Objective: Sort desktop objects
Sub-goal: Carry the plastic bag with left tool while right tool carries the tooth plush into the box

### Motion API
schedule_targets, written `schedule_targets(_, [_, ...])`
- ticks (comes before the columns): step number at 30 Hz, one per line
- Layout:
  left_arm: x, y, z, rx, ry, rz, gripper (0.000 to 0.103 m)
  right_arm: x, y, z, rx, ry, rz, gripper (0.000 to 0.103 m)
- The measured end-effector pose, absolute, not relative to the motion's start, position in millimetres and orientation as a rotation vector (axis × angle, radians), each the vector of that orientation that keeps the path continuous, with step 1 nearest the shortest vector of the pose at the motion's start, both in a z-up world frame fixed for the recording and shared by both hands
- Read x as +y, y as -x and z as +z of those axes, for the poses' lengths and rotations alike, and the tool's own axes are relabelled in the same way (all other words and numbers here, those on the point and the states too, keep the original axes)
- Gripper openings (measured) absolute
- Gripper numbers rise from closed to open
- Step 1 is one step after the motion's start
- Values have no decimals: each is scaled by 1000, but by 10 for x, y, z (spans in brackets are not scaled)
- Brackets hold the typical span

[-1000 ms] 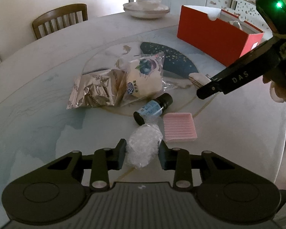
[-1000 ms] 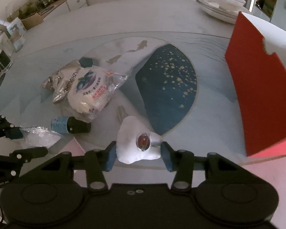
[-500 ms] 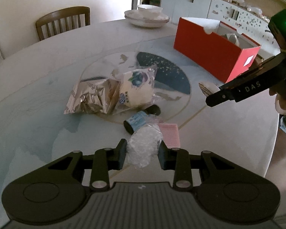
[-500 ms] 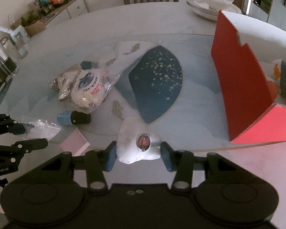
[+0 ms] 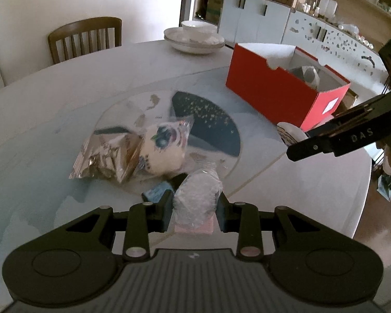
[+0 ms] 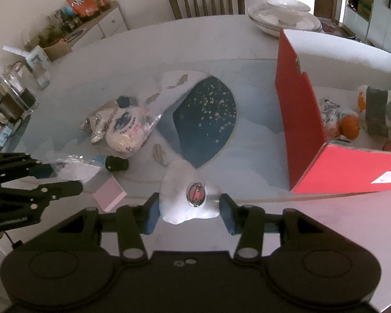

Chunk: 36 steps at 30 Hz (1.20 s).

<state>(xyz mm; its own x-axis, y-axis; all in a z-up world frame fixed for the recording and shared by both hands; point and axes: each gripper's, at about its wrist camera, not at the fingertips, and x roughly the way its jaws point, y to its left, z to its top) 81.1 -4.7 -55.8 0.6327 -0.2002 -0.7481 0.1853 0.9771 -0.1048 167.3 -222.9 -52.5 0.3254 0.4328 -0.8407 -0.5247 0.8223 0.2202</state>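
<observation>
My left gripper [image 5: 194,206] is shut on a clear bag of white granules [image 5: 196,195], held above the table. My right gripper [image 6: 190,208] is shut on a white shell-shaped holder with a red brooch [image 6: 195,194], held above the table's front. The red open box [image 5: 281,88] stands at the right; in the right wrist view [image 6: 299,112] it holds several items. On the table lie a silver foil packet [image 5: 104,156], a blueberry bun bag [image 5: 164,146], a small dark bottle [image 6: 114,163] and a pink pad [image 6: 109,195].
Stacked white dishes [image 5: 194,37] sit at the table's far edge with a wooden chair [image 5: 84,39] behind. A glass jug [image 6: 13,96] and cluttered sideboard [image 6: 73,28] are at the left in the right wrist view. Cabinets [image 5: 299,26] line the back right.
Both grippers have risen and pulled back with their loads, so the table items look smaller. The right gripper has shifted toward the red box, revealing its inside.
</observation>
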Motion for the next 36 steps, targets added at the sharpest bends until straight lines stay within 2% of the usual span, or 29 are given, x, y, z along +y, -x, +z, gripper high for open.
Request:
schedule_targets(18, [-550,-1217,-139,804,49,-207,33,-2734,-1992,-1,958,110,681,47])
schedule_targets(36, [-1163,-1759,23,776,16,-258,33,-3418,-2581,147,877,87,610,47])
